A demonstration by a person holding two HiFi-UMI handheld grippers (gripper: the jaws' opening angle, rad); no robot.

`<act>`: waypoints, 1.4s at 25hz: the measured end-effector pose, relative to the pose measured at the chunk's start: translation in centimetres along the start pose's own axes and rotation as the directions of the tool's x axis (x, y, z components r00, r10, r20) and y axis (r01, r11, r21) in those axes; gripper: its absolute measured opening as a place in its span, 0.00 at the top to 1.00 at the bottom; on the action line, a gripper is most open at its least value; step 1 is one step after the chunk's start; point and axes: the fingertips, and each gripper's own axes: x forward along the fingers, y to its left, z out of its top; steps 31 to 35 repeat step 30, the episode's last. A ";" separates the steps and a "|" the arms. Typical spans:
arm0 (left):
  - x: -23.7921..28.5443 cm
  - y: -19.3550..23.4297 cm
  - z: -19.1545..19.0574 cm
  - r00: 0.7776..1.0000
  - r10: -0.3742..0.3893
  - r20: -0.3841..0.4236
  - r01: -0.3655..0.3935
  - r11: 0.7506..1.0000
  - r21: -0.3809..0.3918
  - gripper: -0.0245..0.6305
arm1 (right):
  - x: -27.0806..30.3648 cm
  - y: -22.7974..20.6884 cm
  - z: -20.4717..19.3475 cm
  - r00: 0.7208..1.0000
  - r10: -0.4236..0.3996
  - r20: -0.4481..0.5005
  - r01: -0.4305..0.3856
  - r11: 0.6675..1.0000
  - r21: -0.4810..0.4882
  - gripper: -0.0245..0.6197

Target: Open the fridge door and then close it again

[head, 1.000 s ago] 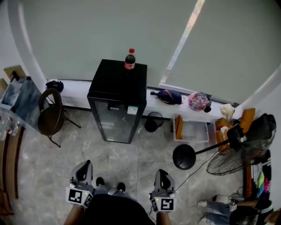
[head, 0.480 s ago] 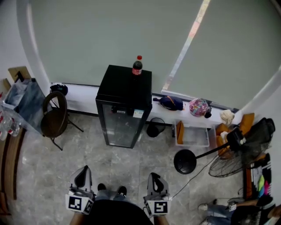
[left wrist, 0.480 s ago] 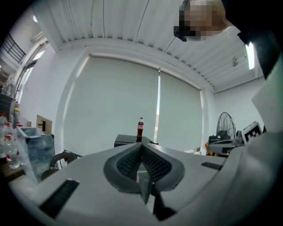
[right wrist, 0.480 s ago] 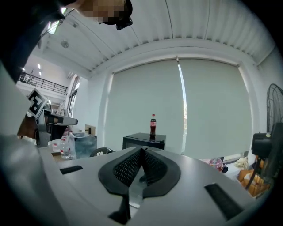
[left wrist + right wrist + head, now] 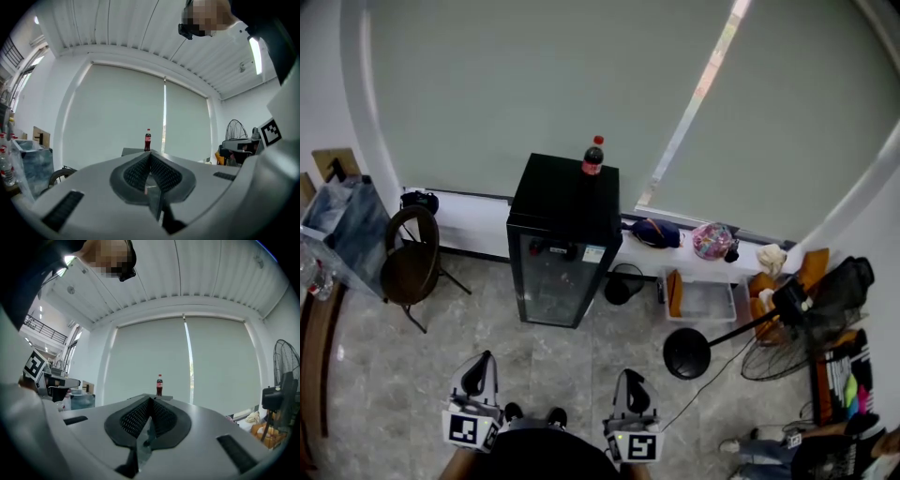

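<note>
left gripper (image 5: 478, 364): jaws pressed together, nothing held; low at the bottom of the head view, well apart from the fridge (image 5: 562, 195).
right gripper (image 5: 629, 380): jaws also together, empty; beside the left one, pointing at the fridge.
fridge: black, on the floor against the wall with the blinds, straight ahead.
door (image 5: 549, 286): glass front, closed against the cabinet.
cola bottle (image 5: 593, 157): upright on the fridge top, towards the back.
chair (image 5: 411, 264): left of the fridge.
floor fan (image 5: 786, 330): on the right, tilted.
</note>
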 end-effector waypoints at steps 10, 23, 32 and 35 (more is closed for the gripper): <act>-0.8 0.0 -0.3 0.997 -0.066 -0.048 0.066 0.998 0.009 0.95 | 0.5 2.4 0.6 1.000 0.009 0.006 -0.009 1.000 0.023 0.95; -0.1 1.1 -0.2 0.996 -0.084 -0.043 0.085 0.996 0.032 0.95 | 0.9 2.9 0.8 1.000 -0.003 0.008 0.003 1.000 0.004 0.95; -0.1 1.2 -0.2 0.995 -0.092 -0.042 0.094 0.995 0.039 0.95 | 0.8 3.4 0.9 1.000 0.001 0.011 -0.001 1.000 0.000 0.95; -0.1 1.2 -0.2 0.995 -0.092 -0.042 0.094 0.995 0.039 0.95 | 0.8 3.4 0.9 1.000 0.001 0.011 -0.001 1.000 0.000 0.95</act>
